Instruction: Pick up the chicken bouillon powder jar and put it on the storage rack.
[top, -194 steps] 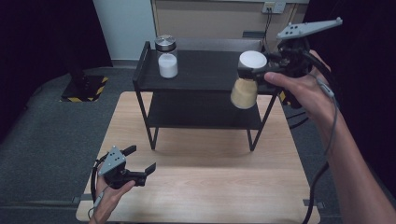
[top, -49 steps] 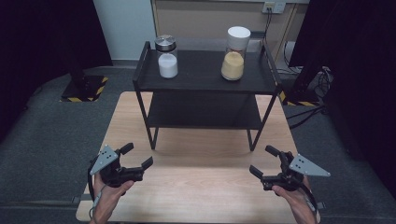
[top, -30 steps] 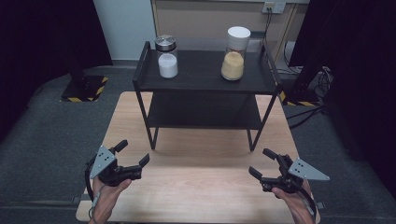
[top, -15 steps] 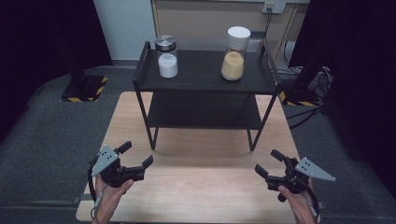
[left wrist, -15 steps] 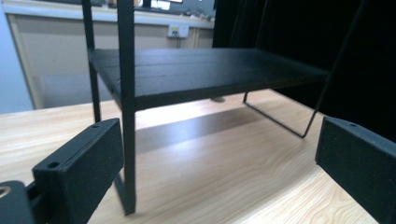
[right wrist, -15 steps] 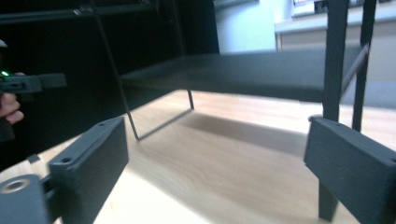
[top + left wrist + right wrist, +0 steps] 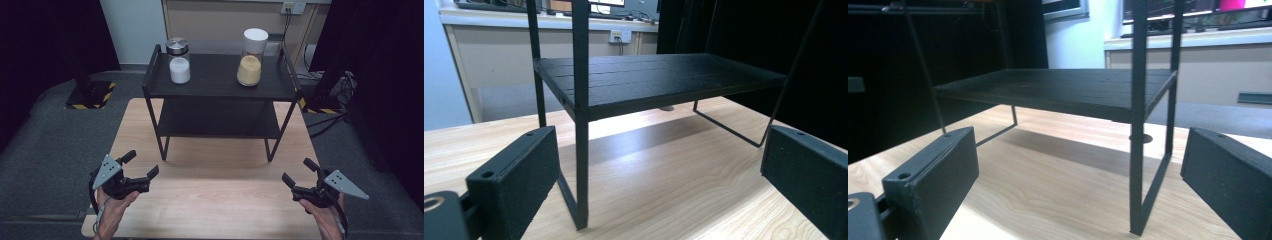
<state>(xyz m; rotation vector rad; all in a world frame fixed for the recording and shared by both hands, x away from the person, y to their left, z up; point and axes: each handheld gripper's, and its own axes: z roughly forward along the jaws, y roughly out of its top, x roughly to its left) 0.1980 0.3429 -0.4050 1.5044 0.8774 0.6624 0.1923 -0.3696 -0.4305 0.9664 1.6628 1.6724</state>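
Observation:
A black two-tier shelf (image 7: pixel 218 88) stands at the back of the wooden table (image 7: pixel 215 200). On its top tier are a jar of white powder with a metal lid (image 7: pixel 178 61) at the left and a jar of tan powder with a white lid (image 7: pixel 251 51) at the right. My left gripper (image 7: pixel 141 165) rests open near the table's front left, nothing between its pads (image 7: pixel 519 175). My right gripper (image 7: pixel 299 172) is open at the front right, also empty. Both gripper views look at the shelf's lower tier (image 7: pixel 659 80) (image 7: pixel 1058 92) from low over the table.
Grey carpet surrounds the table. A black stand base with yellow-black tape (image 7: pixel 90 95) sits at the back left, and cables (image 7: pixel 345 85) lie on the floor at the back right. A cabinet wall (image 7: pixel 220 25) runs behind the shelf.
The tan jar, held earlier by my right gripper, now stands on the top tier. My right gripper has come down to the table's front right and drifted slightly right. The left gripper shifted slightly.

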